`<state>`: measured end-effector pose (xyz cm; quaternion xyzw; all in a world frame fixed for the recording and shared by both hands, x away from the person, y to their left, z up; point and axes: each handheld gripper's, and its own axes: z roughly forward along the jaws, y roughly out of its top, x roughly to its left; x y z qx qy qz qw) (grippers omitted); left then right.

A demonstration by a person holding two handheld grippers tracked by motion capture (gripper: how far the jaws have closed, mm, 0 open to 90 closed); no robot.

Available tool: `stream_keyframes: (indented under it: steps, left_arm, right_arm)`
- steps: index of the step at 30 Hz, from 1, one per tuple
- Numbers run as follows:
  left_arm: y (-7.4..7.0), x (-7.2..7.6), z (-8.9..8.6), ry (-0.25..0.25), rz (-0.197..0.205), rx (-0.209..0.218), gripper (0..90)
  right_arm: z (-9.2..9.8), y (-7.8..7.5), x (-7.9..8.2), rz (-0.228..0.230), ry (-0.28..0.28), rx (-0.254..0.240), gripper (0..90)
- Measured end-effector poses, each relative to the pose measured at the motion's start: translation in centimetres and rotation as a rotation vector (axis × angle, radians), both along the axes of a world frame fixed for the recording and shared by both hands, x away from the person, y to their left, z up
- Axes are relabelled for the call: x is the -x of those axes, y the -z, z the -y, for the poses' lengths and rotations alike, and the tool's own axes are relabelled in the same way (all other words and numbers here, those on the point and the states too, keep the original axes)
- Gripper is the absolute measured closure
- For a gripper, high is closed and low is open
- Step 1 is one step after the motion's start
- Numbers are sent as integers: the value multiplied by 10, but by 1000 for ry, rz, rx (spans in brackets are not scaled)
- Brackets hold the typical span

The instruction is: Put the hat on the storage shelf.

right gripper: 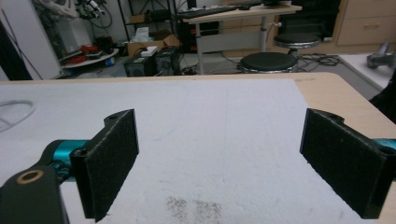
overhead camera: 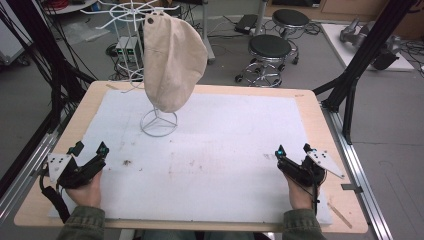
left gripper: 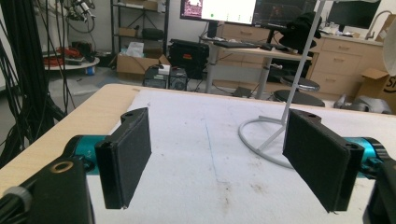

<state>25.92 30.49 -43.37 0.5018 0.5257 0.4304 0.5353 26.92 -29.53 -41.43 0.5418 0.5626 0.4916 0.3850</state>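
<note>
Well beyond both spread, empty hand-held grippers [overhead camera: 90, 150] [overhead camera: 293, 149], a cap [overhead camera: 172, 60] hangs on its stand [overhead camera: 158, 122].

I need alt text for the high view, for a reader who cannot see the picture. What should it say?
A beige cloth cap hangs on a white wire stand at the far left of a white mat on a wooden table. At the near edge, a person holds the left gripper and the right gripper, both open and holding nothing.

A beige cap [overhead camera: 172, 60] hangs on a white wire stand [overhead camera: 158, 122] over a white, perhaps dirt-speckled mat [overhead camera: 225, 145].
</note>
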Motion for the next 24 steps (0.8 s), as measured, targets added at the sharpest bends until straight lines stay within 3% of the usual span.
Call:
stream_keyframes:
  steps: [4,10,17,24]
  left_arm:
    - [1,-1,1,8,-5,-7,237]
    - [1,-3,6,28,-10,-24,237]
    - [1,-2,11,42,-11,-40,236]
    - [2,-3,10,44,-22,-39,237]
  right_arm:
    - [-3,2,1,-13,5,32,108]
    - [-8,1,2,20,13,79,108]
    - [0,0,3,12,37,38,108]
    - [0,2,2,0,36,47,108]
